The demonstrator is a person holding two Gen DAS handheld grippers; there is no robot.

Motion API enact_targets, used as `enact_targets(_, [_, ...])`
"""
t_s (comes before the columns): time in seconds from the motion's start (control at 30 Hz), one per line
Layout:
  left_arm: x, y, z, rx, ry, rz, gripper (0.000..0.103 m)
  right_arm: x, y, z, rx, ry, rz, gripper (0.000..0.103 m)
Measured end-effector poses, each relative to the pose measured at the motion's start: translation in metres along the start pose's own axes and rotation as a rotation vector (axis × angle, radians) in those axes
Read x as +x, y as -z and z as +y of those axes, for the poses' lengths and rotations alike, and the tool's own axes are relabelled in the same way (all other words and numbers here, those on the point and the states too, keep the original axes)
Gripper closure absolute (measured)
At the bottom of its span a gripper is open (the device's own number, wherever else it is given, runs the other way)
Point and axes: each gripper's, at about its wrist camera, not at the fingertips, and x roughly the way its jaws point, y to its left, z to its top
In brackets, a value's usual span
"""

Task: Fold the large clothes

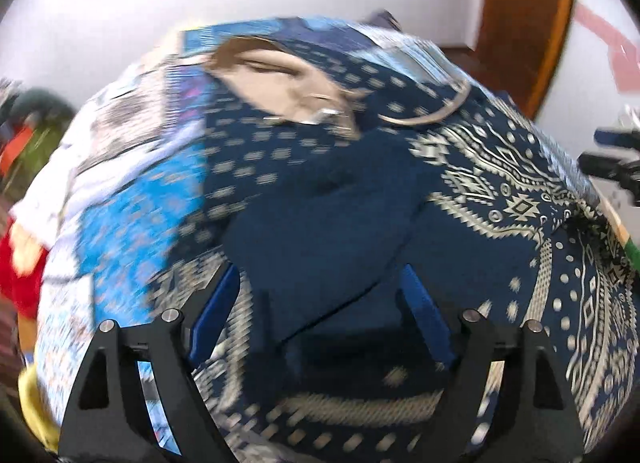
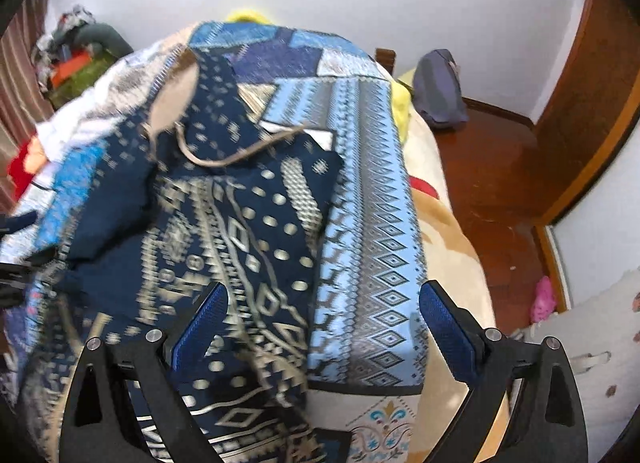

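Note:
A navy garment with a cream geometric print [image 1: 500, 191] lies spread on a bed over a blue patterned bedspread [image 1: 132, 231]. Its tan neck opening [image 1: 276, 83] and a tan drawstring [image 1: 432, 115] lie at the far end. My left gripper [image 1: 320, 303] is open, its blue pads either side of a plain navy fold of the garment [image 1: 320, 223], close above it. In the right wrist view the garment [image 2: 240, 231] lies left of centre on the bedspread [image 2: 372, 203]. My right gripper [image 2: 320, 327] is wide open above the garment's right edge, holding nothing.
A pile of clothes [image 2: 76, 59] sits at the far left by a curtain. A grey bag [image 2: 438, 91] stands on the wooden floor [image 2: 492, 167] right of the bed. A cream blanket [image 2: 452, 247] hangs over the bed's right side. A wooden door frame [image 1: 524, 23] stands at right.

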Motion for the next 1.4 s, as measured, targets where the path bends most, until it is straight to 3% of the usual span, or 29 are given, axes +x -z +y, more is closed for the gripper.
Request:
enact_targets(0.1, [0.036,-0.016,-0.030,0.056,-0.024,0.062,0.020,-0.014,0.005,-0.003,0.011,-0.028,-0.025,0.007])
enact_targets(0.2, [0.048,-0.029,-0.049,0.099,-0.099,0.007,0.024,-0.021,0.012,-0.006,0.024,-0.045,-0.028,0.007])
enact_targets(0.23, [0.050,-0.034,-0.052,0.107,-0.124,-0.003,0.031,-0.020,0.013,-0.008,0.027,-0.046,-0.025,0.007])
enact_targets(0.3, [0.052,-0.038,-0.059,0.125,-0.207,0.001,0.088,-0.018,0.018,-0.011,0.041,-0.050,-0.013,0.007])
enact_targets(0.33, [0.052,-0.040,-0.060,0.123,-0.236,0.004,0.090,-0.018,0.020,-0.014,0.046,-0.052,-0.007,0.007])
enact_targets(0.47, [0.019,-0.042,-0.037,0.041,-0.226,-0.079,0.093,-0.009,0.027,-0.021,0.072,-0.060,0.027,0.007])
enact_targets(0.57, [-0.021,-0.040,0.000,-0.052,-0.205,-0.137,0.094,-0.009,0.027,-0.022,0.078,-0.076,0.019,0.007])
enact_targets(0.73, [-0.070,-0.029,0.071,-0.224,-0.174,-0.178,0.095,-0.011,0.014,-0.015,0.072,-0.082,-0.006,0.007])
enact_targets(0.83, [-0.083,-0.012,0.108,-0.302,-0.203,-0.175,0.096,-0.010,0.005,-0.007,0.065,-0.090,-0.020,0.007])
enact_targets(1.03, [-0.060,0.045,0.157,-0.437,-0.174,-0.068,0.096,0.021,0.000,0.014,0.010,-0.053,0.052,0.007])
enact_targets(1.2, [-0.002,0.095,0.166,-0.471,-0.123,0.103,0.094,0.052,0.011,0.026,-0.052,-0.010,0.148,0.007])
enact_targets(1.23, [0.008,0.105,0.166,-0.468,-0.126,0.137,0.092,0.053,0.012,0.026,-0.052,-0.012,0.149,0.007])
enact_targets(1.3, [0.027,0.122,0.164,-0.448,-0.151,0.206,0.077,0.053,0.011,0.024,-0.039,-0.018,0.155,0.007])
enact_targets(1.4, [0.031,0.138,0.164,-0.415,-0.212,0.240,0.057,0.046,0.007,0.020,-0.017,-0.012,0.156,0.007])
